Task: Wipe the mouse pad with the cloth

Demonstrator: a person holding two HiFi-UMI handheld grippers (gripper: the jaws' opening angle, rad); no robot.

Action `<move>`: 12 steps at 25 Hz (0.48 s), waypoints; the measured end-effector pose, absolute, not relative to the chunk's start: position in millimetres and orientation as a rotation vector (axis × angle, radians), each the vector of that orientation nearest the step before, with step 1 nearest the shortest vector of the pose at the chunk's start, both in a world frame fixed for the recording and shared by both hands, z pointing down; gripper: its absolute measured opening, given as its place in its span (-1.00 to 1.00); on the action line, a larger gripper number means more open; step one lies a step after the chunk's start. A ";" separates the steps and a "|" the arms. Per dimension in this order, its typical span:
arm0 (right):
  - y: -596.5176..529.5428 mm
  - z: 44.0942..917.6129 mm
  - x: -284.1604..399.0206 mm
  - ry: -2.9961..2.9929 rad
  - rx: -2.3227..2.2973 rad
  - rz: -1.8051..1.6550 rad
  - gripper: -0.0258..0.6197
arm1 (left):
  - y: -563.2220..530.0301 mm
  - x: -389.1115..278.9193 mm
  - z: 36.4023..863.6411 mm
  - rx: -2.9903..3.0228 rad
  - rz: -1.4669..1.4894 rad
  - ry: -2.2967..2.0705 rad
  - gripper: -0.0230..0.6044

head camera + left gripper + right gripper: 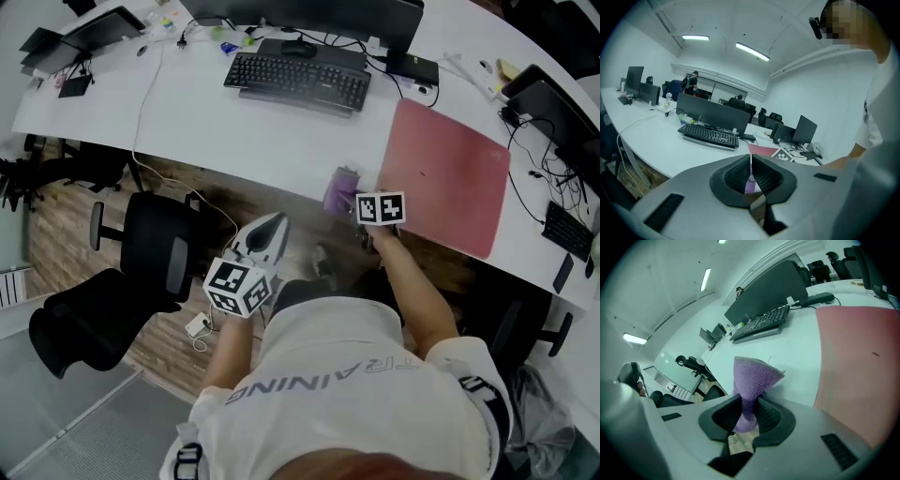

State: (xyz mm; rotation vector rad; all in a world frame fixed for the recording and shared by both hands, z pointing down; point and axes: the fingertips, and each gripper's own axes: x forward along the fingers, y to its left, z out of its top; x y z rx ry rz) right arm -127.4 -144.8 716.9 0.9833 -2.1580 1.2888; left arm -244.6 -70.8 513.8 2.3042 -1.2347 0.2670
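The red mouse pad (445, 173) lies flat on the white desk (234, 131), right of the keyboard. My right gripper (358, 202) hovers at the desk's near edge, just left of the pad, shut on the purple cloth (341, 189). In the right gripper view the cloth (753, 378) fans up out of the right gripper (747, 408), with the pad (858, 357) to its right. My left gripper (272, 225) hangs lower over the floor, off the desk, jaws together and empty. From the left gripper (751, 172) only a far sliver of the pad (761, 150) shows.
A black keyboard (298, 80), mouse (298, 49) and monitor (309, 14) stand behind the pad's left side. Cables and devices crowd the desk's right end (553, 141). A black office chair (155, 248) stands on the wooden floor at my left. People sit far back (691, 82).
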 end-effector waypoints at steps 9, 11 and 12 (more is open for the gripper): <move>-131.1 742.2 -71.5 -2.042 1.033 1.368 -0.61 | -67.8 -211.0 518.6 2.321 0.272 -1.175 -0.81; -127.8 742.2 -54.9 -2.036 1.052 1.381 -0.61 | -67.2 -191.6 516.1 2.327 0.272 -1.166 -0.81; -126.2 742.1 -46.6 -2.038 1.057 1.380 -0.61 | -66.6 -180.4 514.3 2.332 0.272 -1.161 -0.81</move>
